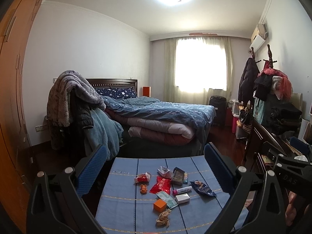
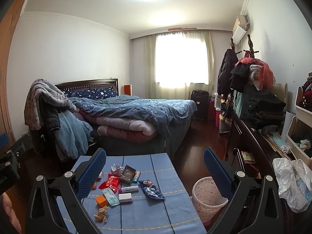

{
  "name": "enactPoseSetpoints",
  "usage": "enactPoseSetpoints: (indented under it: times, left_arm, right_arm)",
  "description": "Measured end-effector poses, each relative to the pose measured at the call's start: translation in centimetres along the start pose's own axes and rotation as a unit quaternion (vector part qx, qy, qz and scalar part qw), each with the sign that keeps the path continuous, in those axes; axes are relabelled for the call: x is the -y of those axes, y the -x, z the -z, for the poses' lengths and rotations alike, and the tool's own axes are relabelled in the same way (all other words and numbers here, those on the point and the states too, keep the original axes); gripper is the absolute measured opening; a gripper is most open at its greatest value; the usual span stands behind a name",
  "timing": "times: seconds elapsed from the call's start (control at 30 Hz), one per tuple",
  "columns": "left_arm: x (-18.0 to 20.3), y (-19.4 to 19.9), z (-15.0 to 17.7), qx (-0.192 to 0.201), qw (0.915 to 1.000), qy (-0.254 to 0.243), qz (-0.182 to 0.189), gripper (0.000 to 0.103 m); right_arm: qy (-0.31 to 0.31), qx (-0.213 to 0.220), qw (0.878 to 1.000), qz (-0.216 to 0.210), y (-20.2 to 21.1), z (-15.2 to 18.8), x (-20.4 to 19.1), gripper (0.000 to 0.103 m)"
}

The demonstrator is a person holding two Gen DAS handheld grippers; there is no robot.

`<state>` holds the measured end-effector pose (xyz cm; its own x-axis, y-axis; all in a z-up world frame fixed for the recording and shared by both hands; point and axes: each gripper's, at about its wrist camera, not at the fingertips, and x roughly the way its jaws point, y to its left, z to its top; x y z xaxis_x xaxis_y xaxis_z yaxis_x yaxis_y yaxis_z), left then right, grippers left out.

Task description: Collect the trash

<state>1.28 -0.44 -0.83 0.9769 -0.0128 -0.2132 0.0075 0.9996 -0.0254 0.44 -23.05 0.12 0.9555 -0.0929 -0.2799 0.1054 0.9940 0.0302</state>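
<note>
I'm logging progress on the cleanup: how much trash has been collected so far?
Nothing looks collected yet. The left tool and right tool are open and empty. The wrappers, crumpled paper and boxes lie on the table; the bin stands beside it.

Two grippers held up side by side, both pointing forward. Left gripper (image 1: 155, 167) wide open, blue fingers (image 1: 91, 170) far apart, nothing between them. Right gripper (image 2: 155, 169) wide open too, holding nothing.
</note>
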Motion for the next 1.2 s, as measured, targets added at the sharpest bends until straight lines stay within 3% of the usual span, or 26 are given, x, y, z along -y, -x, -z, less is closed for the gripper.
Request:
enactPoseSetpoints:
  times: [0.33, 0.47, 0.53, 0.63, 0.73, 0.83, 1.0, 1.2]
  left_arm:
    - [0.5, -4.5, 1.0, -0.038, 0.9993, -0.007, 0.002, 0.1]
    - [0.7, -7.0, 3.1, -0.059, 0.9981, -0.011, 0.013, 0.1]
    - [0.6, -9.0, 5.2, -0.088, 0.9958, -0.014, 0.022, 0.1]
    - [-0.4, -13.2, 9.9, -0.164, 0.9855, 0.002, 0.043, 0.099]
    - [-1.1, -18.1, 15.7, -0.255, 0.9665, 0.01, 0.032, 0.099]
    - [-1.1, -22.0, 19.6, -0.304, 0.9524, 0.018, 0.02, 0.099]
    - [-0.8, -27.4, 22.4, -0.332, 0.9427, 0.031, 0.007, 0.099]
    - [0.3, -29.9, 24.5, -0.363, 0.9312, 0.036, -0.003, 0.079]
  right_arm:
    - [0.004, -0.038, 0.999, -0.008, -3.9, 1.7, 0.0, 0.099]
    - [0.005, -0.058, 0.998, -0.008, -6.2, 3.3, -0.1, 0.099]
    - [0.01, -0.077, 0.997, -0.009, -7.6, 4.6, -0.2, 0.099]
    - [0.022, -0.118, 0.993, -0.02, -10.2, 7.2, -0.5, 0.099]
    - [0.026, -0.164, 0.986, -0.032, -13.2, 10.4, -0.8, 0.099]
    - [0.021, -0.204, 0.978, -0.035, -15.8, 13.3, -0.8, 0.099]
    - [0.018, -0.255, 0.966, -0.034, -19.5, 16.1, -0.5, 0.099]
    - [0.017, -0.273, 0.961, -0.029, -22.1, 17.4, 0.2, 0.099]
